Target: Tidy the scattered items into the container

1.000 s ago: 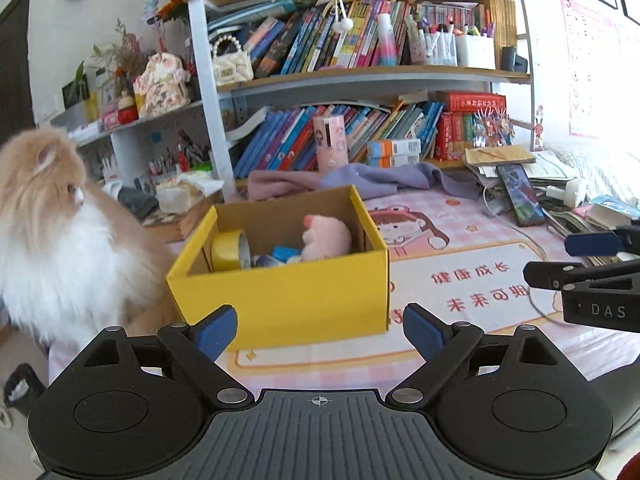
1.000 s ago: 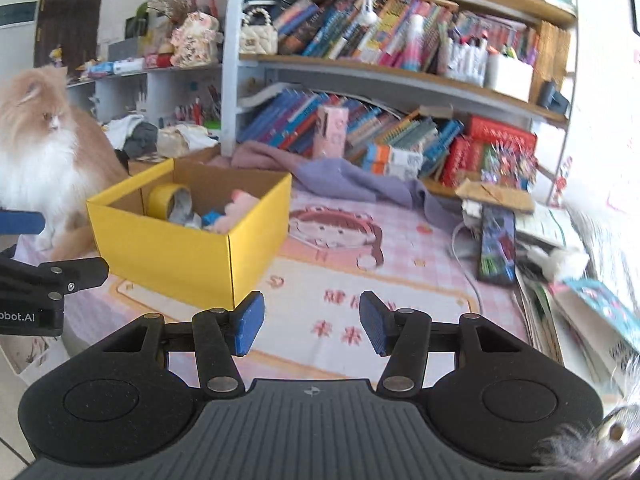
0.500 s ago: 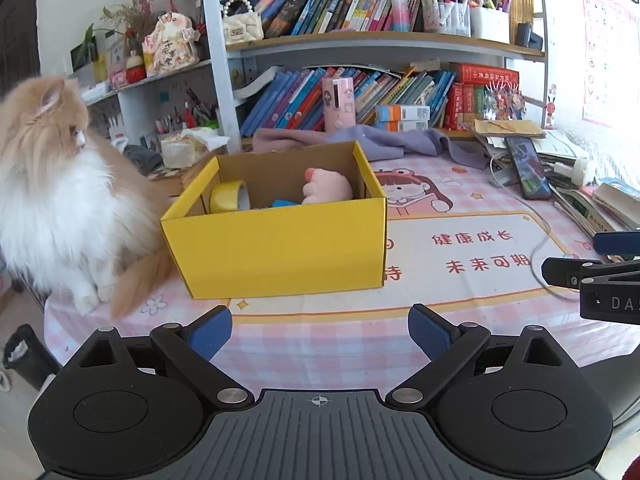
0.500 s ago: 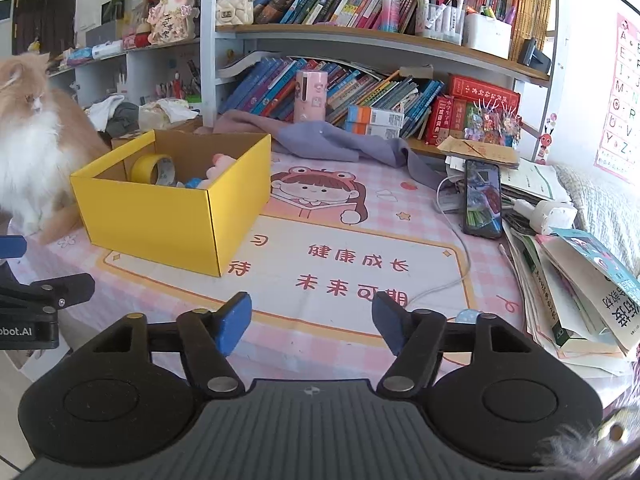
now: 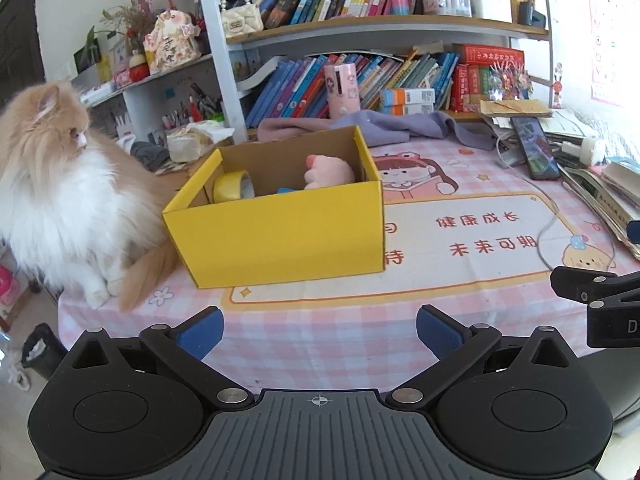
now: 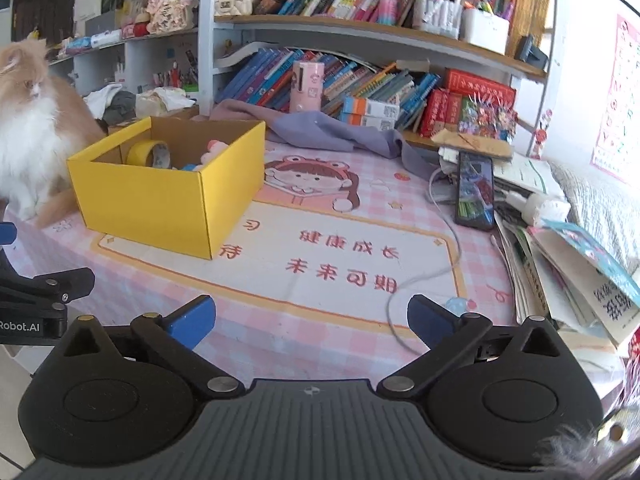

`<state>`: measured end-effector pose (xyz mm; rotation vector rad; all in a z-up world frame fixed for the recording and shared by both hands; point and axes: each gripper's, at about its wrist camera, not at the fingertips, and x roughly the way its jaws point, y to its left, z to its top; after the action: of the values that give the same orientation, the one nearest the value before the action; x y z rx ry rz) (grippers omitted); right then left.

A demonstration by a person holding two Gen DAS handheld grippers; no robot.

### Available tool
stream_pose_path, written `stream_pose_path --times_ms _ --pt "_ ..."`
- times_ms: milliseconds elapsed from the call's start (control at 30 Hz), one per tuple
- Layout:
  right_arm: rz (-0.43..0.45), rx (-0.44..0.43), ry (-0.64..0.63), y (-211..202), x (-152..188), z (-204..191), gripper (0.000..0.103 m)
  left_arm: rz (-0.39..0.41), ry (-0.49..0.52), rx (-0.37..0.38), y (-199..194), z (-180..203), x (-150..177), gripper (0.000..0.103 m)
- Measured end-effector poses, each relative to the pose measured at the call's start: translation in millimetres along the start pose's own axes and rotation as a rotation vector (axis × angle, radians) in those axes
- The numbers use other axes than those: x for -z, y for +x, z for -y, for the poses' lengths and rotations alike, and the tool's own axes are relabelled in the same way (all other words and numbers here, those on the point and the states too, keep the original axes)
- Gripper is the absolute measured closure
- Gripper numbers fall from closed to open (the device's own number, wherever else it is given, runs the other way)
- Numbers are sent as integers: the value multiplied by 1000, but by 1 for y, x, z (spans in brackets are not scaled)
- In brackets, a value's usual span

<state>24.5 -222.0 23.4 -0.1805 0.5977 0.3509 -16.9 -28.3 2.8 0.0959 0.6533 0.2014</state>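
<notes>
On the pink checked tablecloth [image 5: 320, 332], the open yellow cardboard box [image 5: 280, 236] stands at the left, beside a fluffy ginger-and-white cat [image 5: 60, 184]. Inside it lie a yellow roll of tape [image 5: 232, 186], a pink plush toy [image 5: 328, 172] and a small blue item [image 5: 286, 191] between them, mostly hidden by the front wall.

Compared with a second ago, both views sit farther back from the box, which looks smaller, and more cloth shows in front of it. The left gripper [image 5: 320, 328] has spread its blue pads a little further; its jaws are opening with nothing between them. The right gripper [image 6: 312, 320] has changed most, from a narrow gap to a wide one; its jaws are opening too, over bare cloth and a white cable [image 6: 420, 276].

Red Chinese characters printed on the cloth appear mirrored. The right gripper's side, seen from the left view, shows a white "D"; the left gripper's side, seen from the right view, reads "Robot.AI". A black smartphone [image 6: 474, 190] lies near a stack of books [image 6: 560, 264] at the right.
</notes>
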Motion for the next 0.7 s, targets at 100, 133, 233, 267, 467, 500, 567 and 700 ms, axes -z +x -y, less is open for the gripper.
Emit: stream_pose_path --times_ms 100,133,233,267,467,500,567,700 --pt "-11 -3 15 -1 3 4 0 2 10 17 -2 5 2 0" --pt "-13 -6 17 -1 4 5 0 4 14 18 -3 6 2 0" --pt "-14 -13 18 -2 6 6 0 4 17 21 -4 9 3 0" --pt "-15 -15 18 -3 6 6 0 2 17 24 -4 9 3 0" --pt "-12 -31 10 -6 8 4 0 -8 12 25 -6 8 4 0" --pt "-11 -31 9 -6 8 4 0 -7 12 25 -6 8 4 0" --pt "-13 -31 10 -6 8 3 0 -10 13 26 -6 8 4 0" --pt "-16 -33 11 -7 9 2 0 -19 12 29 -7 7 6 0"
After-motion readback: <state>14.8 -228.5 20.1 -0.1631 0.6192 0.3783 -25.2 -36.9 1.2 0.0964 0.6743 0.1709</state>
